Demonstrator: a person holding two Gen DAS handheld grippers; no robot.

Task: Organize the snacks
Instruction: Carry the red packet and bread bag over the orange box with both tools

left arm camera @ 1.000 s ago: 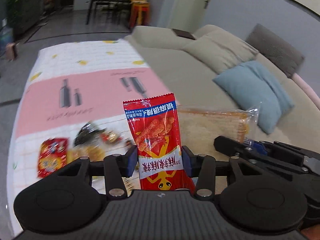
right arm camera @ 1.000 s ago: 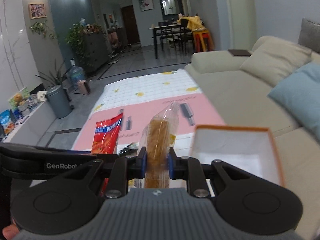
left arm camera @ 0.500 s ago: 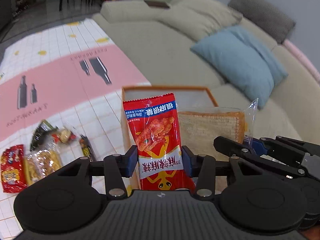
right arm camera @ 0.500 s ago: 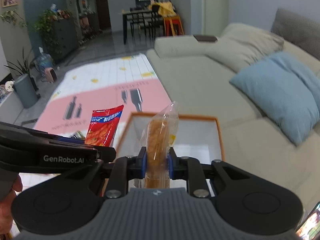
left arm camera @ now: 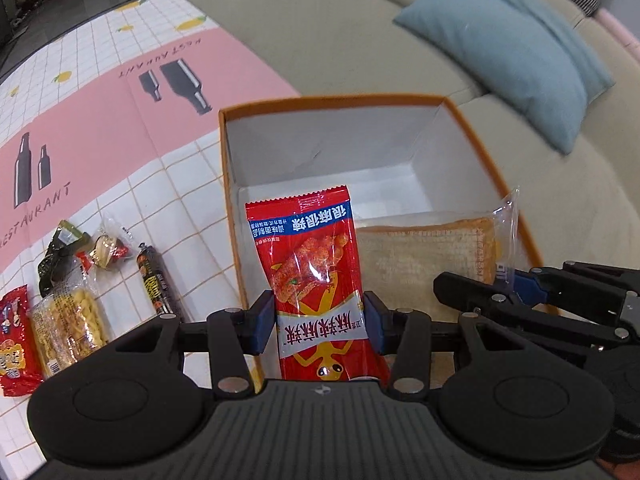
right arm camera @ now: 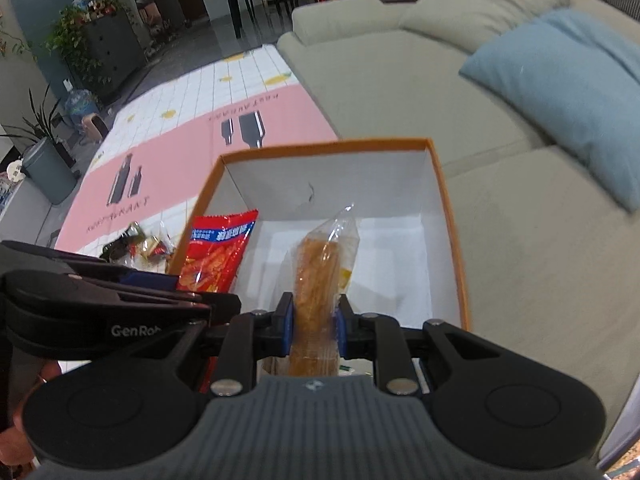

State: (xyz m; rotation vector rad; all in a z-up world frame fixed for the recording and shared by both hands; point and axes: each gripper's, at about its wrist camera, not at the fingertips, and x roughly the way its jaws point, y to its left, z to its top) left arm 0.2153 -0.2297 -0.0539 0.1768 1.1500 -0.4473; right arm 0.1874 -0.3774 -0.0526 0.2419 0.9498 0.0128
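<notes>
1. The left claw [left arm camera: 319, 322] is about half open and clamped across the lower part of a red packet [left arm camera: 314, 276], holding it upright over the near left of the box [left arm camera: 472, 120].
2. The right claw [right arm camera: 314, 322] is nearly closed, pinching a clear-wrapped wafer [right arm camera: 320, 276] across its thin side; the wafer stands upright above the box floor, right of the red packet.
3. The box is open and empty, orange-rimmed with white inside, and sits on the counter [left arm camera: 120, 128] at its sofa-side edge.
4. More snacks [left arm camera: 80, 280] lie loose on the counter left of the box, well apart from both claws.
5. Handling, as I judge it: both packs are light. The red packet is soft, slick film that may buckle or slip under a side squeeze, so a hold low and across the body, as here, suits it.
6. The wafer looks stiff but brittle; the light pinch on its flat faces seems right, and a harder one could crack it.
7. Both seem ready to be lowered and let go in the box.
</notes>
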